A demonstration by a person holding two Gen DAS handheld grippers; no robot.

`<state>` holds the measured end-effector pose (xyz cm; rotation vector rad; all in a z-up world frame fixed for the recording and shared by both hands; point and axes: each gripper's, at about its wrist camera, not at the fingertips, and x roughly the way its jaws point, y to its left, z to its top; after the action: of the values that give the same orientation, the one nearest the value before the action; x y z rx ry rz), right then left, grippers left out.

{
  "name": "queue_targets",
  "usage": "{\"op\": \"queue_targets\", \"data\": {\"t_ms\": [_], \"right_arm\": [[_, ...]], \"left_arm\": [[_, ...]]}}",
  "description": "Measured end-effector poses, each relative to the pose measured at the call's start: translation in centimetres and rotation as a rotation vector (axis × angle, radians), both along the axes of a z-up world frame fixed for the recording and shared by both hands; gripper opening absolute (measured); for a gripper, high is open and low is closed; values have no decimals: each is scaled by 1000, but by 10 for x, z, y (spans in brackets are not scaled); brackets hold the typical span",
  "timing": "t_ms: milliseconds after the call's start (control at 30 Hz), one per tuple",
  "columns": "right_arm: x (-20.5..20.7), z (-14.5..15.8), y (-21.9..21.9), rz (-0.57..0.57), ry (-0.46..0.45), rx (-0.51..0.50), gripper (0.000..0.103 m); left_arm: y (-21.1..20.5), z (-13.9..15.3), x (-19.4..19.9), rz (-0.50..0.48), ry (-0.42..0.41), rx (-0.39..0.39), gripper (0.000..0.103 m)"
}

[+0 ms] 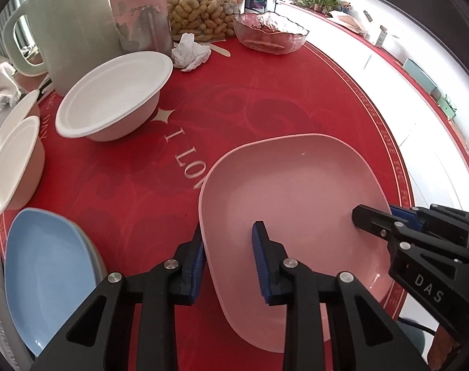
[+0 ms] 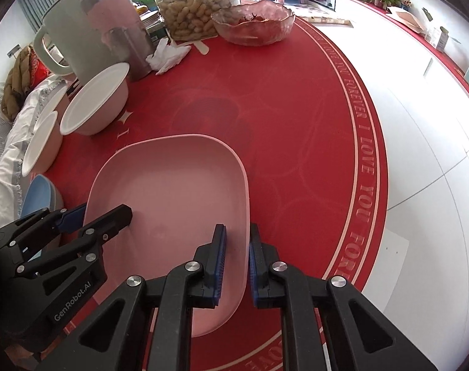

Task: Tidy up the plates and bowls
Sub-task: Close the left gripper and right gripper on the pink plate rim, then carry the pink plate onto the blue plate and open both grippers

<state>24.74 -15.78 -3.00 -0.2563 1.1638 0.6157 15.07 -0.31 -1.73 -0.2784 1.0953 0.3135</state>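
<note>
Both grippers pinch the pink plate (image 1: 293, 198) by opposite rims.
Left gripper (image 1: 229, 258) looks looser than right gripper (image 2: 237, 261); uneven lift could tip it onto the worktop (image 1: 265, 99).

Left wrist view: I look steeply down from close above the pink plate (image 1: 293, 204), over its left rim, facing the peanut bag (image 1: 200, 9) beyond it.
Right wrist view: I look down just as near, over the plate's (image 2: 172, 191) right rim, facing likewise.
Shared: the plate, the white bowl (image 1: 117, 95) beyond it, each other's gripper.
</note>
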Motion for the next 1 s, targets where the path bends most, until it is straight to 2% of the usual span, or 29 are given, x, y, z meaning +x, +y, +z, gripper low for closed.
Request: {"op": "queue_targets", "data": {"t_ms": [167,467,833,1000], "right_arm": [[-6,0,-3,-17,-8,-16,15],[-22,32,14,-20,-92,-10,15],[-58,83,63,26,-176,18,15],[-84,91,89,57,-154,32,15]], "left_arm": [[-1,2,-10,-12,-7,-14,31],[15,34,-24,3,-94,15,31],[67,75,-55,60,-193,34,32],[98,82,-78,81,-206,60,32]]}}
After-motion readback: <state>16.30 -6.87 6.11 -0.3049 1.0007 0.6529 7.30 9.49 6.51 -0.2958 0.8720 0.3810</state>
